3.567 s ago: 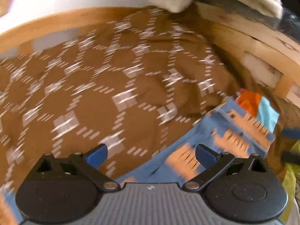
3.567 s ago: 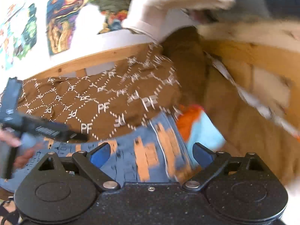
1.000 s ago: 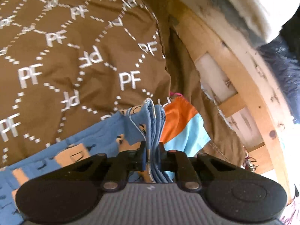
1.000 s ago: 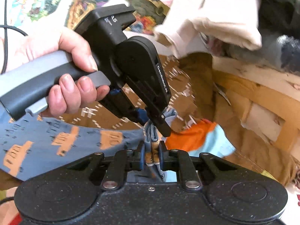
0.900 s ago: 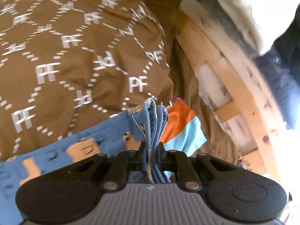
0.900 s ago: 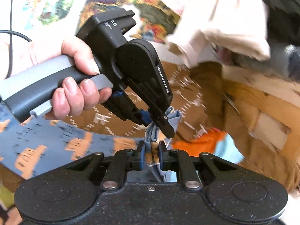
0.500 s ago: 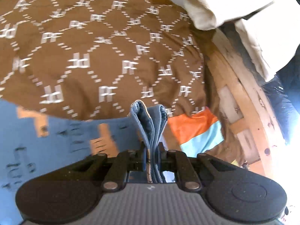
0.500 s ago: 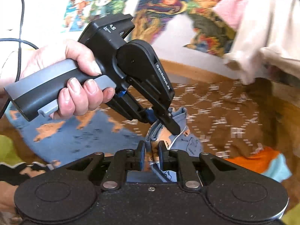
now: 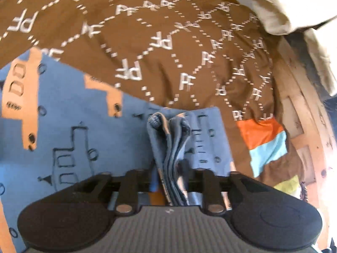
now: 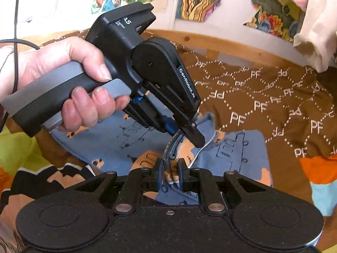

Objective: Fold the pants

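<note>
The blue pants (image 9: 69, 130), printed with orange and outlined vehicles, are lying spread on a brown bedspread (image 9: 168, 48) patterned with white "PF" letters, with a bunched edge of several fabric layers standing up between the two tools. The left tool (image 9: 170, 181) is opening: in its own view the stacked layers of the pants are still sitting between its blue pads, with a visible gap on the left side, so the pads are no longer pressing on the cloth. The right tool (image 10: 170, 174) is clamped together on the same bunched edge, its pads pinching the folded layers just in front of its body. In the right wrist view the left tool (image 10: 185, 132) is reaching down onto the cloth directly ahead of the right tool, gripped by the person's left hand (image 10: 69, 80), with a black cable running off past the wrist. An orange and light-blue cloth (image 9: 265, 141) is lying to the right of the left tool, beside the wooden bed frame (image 9: 294, 109). A cream garment (image 9: 280, 6) is hanging over the frame far ahead to the right.
</note>
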### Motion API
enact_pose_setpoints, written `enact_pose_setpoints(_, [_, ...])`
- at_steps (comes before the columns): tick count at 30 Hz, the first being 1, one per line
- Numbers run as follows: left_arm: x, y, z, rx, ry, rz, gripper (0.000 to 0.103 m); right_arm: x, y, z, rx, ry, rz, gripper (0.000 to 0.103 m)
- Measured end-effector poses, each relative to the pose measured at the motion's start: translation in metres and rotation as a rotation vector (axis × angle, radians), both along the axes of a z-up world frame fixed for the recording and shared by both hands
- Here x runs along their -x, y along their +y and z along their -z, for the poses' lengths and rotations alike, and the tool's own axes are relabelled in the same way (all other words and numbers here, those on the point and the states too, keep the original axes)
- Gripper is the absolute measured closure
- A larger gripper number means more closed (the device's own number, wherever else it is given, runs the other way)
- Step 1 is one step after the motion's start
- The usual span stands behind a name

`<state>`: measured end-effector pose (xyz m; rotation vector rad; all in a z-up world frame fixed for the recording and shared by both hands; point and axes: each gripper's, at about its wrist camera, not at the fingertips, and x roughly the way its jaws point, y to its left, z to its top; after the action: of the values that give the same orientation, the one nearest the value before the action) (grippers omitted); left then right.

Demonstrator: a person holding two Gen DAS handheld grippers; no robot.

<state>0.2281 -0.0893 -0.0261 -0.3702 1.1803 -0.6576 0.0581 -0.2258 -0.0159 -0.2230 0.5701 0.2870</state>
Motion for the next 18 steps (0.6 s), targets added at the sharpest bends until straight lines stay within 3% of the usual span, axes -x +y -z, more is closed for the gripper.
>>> enact_pose_setpoints(6, [-0.002, 0.009, 0.008, 0.040, 0.022, -0.022, 0.072, -0.004, 0.000, 0.007, 0.012, 0.021, 0.004, 0.085])
enact_pose_setpoints(8, [-0.001, 0.008, 0.007, 0.025, 0.005, -0.019, 0.084, -0.005, 0.000, 0.008, 0.015, 0.024, 0.005, 0.084])
enact_pose_setpoints(10, [0.001, 0.006, 0.004, 0.018, -0.011, -0.008, 0.090, -0.005, 0.000, 0.008, 0.018, 0.024, 0.005, 0.084])
enact_pose_setpoints(18, [0.008, 0.003, -0.009, -0.012, -0.035, -0.027, 0.092, -0.003, 0.003, 0.006, 0.032, 0.021, -0.003, 0.087])
